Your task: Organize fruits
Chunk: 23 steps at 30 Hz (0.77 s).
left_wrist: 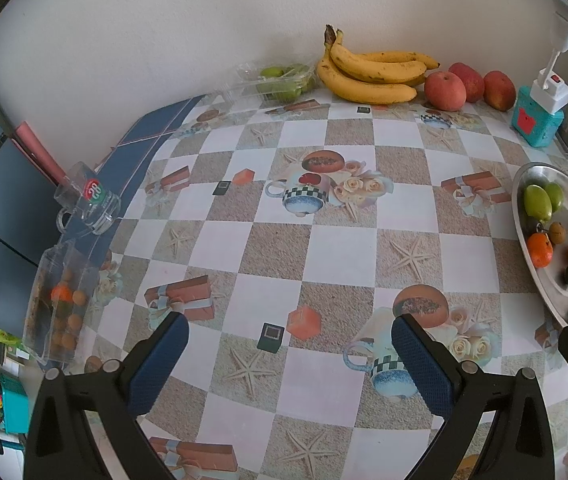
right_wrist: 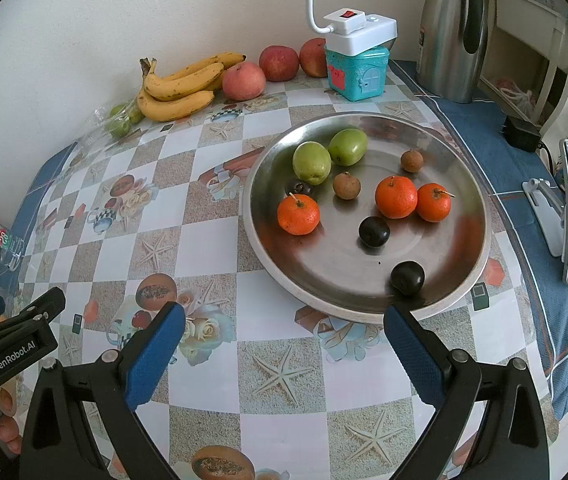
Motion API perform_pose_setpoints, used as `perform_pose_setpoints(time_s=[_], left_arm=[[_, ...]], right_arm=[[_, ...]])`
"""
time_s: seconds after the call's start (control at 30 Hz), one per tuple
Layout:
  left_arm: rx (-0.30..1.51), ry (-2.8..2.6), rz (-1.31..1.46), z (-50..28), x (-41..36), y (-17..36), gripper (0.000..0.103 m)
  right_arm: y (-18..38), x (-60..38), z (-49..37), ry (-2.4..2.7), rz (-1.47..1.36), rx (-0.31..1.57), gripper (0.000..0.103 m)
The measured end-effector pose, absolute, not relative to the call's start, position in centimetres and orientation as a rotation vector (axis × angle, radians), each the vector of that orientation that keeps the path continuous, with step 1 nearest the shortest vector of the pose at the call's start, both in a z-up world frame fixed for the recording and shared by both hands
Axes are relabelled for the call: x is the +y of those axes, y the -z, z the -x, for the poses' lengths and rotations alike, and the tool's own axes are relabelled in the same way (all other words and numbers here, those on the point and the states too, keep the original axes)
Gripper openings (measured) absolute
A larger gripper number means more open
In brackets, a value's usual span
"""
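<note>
Orange tangerines (right_wrist: 298, 214) and green fruits (right_wrist: 311, 162) on silver plate (right_wrist: 463, 272); checkered tablecloth (left_wrist: 323, 248).

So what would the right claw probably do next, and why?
Probably ease the right gripper forward to the dark fruit by the metal tray's near rim. Its jaws are open and empty, and that fruit lies closest ahead.

Left tool (left_wrist: 289, 328): two black plastic arms, each tipped with a blue textured pad (left_wrist: 160, 360). Silver round screws sit behind each pad on the arms. Triangular cut-outs low in the arms.

Right tool (right_wrist: 284, 320): same build, black arms, blue pads (right_wrist: 413, 356), silver screws. Seen from it, the left tool's black body carries white "GenRobot.AI" lettering.
</note>
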<state>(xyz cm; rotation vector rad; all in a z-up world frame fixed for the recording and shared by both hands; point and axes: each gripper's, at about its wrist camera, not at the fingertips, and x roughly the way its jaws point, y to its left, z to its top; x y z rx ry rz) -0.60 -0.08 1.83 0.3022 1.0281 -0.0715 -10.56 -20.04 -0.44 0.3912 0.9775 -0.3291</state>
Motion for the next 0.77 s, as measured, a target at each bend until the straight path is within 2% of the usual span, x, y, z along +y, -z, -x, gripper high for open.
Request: perform_pose_setpoints(time_s=[0.77], left_arm=[[1.026, 0.091, -0.303, 0.60, 0.01, -1.84, 0.103]], right_arm=[[0.46, -19.98, 10.48, 0.329, -0.391, 0.979, 0.100]])
